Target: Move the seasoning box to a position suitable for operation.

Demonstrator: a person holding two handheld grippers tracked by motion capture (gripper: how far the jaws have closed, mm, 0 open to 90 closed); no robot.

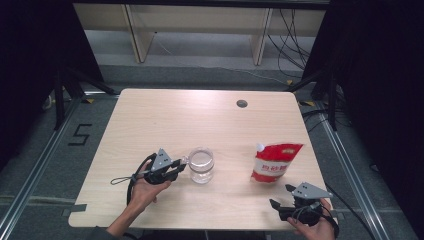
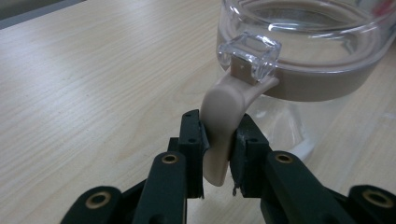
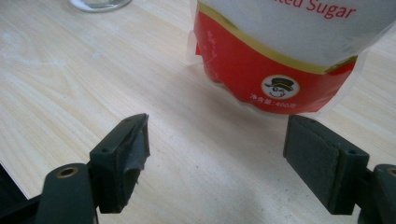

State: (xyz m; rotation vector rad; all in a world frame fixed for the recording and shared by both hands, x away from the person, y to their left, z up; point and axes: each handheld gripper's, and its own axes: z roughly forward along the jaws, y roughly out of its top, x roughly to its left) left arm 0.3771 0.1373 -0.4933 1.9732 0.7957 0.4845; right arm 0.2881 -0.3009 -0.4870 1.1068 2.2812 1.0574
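The left tool (image 2: 218, 154) grips the jar's (image 1: 201, 165) beige handle (image 2: 223, 122), jar just to its right; the right tool (image 3: 217, 161) gapes open, sugar bag (image 3: 285, 56) just beyond.

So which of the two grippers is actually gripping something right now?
The left gripper: its fingers pinch the beige latch tab of the glass jar. The right gripper stands open, short of the sugar pouch.

table (image 1: 165, 120): pale wood grain, one dark round hole
jar (image 1: 201, 165): clear glass, beige band under the rim
latch tab (image 2: 223, 122): beige, on a clear hinge piece
sugar pouch (image 1: 272, 162): red with a white panel, gold stripe, white cap
left gripper (image 2: 218, 154): black jaws, brass rivets
right gripper (image 3: 217, 158): black, grey top plate
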